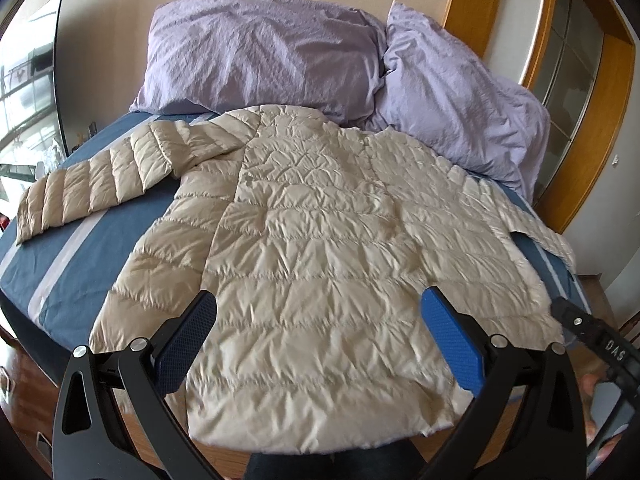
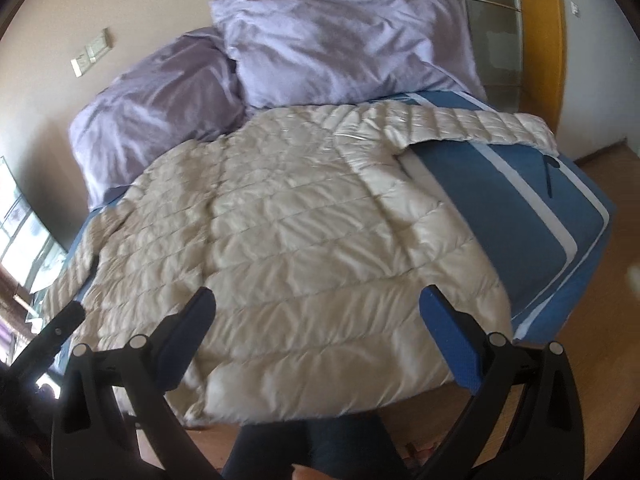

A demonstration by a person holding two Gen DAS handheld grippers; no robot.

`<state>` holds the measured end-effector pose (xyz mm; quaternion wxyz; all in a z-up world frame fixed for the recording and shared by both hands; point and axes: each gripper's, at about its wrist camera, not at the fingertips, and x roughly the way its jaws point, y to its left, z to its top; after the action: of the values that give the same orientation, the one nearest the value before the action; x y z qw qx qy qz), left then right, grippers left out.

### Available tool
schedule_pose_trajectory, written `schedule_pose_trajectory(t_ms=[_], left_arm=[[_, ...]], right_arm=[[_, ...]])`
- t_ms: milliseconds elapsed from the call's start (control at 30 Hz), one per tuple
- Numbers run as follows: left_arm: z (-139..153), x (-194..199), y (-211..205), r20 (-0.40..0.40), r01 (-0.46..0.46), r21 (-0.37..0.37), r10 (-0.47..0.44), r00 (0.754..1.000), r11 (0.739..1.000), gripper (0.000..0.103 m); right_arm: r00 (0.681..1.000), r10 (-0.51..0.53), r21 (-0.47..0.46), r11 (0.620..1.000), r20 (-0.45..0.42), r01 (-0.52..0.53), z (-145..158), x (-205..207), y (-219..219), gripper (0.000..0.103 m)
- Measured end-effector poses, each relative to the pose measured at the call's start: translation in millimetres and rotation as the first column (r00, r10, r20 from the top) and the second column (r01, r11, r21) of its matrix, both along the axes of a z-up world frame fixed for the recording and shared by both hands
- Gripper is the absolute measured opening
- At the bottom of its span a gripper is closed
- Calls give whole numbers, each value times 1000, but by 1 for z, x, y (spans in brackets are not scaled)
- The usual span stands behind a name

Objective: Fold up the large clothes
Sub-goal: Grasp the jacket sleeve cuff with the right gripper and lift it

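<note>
A beige quilted puffer jacket lies flat on the bed, sleeves spread; its hem hangs over the near edge. It also shows in the right wrist view. Its left sleeve stretches out over the blue sheet; its right sleeve runs toward the bed's far right edge. My left gripper is open, above the jacket's lower part, holding nothing. My right gripper is open above the hem, holding nothing. The right gripper's tip shows at the left view's right edge.
The bed has a blue sheet with pale stripes. Two lilac pillows lie at the head, touching the jacket's collar. A wooden door frame stands right; a window left. Wooden floor lies beyond.
</note>
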<state>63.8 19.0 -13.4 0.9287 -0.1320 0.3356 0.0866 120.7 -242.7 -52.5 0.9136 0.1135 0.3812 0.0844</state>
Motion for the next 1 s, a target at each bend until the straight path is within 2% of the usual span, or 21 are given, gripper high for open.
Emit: schedule_pose_trajectory(t_ms=[333, 433, 600, 800, 1000], left_arm=[[-16, 62, 29, -64, -55, 72, 60, 996, 996, 102], [-25, 78, 40, -94, -75, 84, 83, 992, 994, 102], [-48, 106, 57, -164, -109, 110, 127, 978, 988, 102], [-63, 119, 60, -201, -111, 144, 139, 970, 983, 102], [-69, 124, 58, -219, -105, 164, 140, 966, 981, 102]], right_arm=[[991, -137, -10, 991, -2, 137, 5, 70, -52, 101], [979, -202, -41, 978, 10, 203, 9, 98, -75, 101], [954, -300, -82, 951, -25, 297, 2, 152, -119, 101], [903, -424, -125, 902, -63, 414, -14, 206, -176, 101], [821, -560, -98, 828, -114, 552, -38, 248, -248, 95]])
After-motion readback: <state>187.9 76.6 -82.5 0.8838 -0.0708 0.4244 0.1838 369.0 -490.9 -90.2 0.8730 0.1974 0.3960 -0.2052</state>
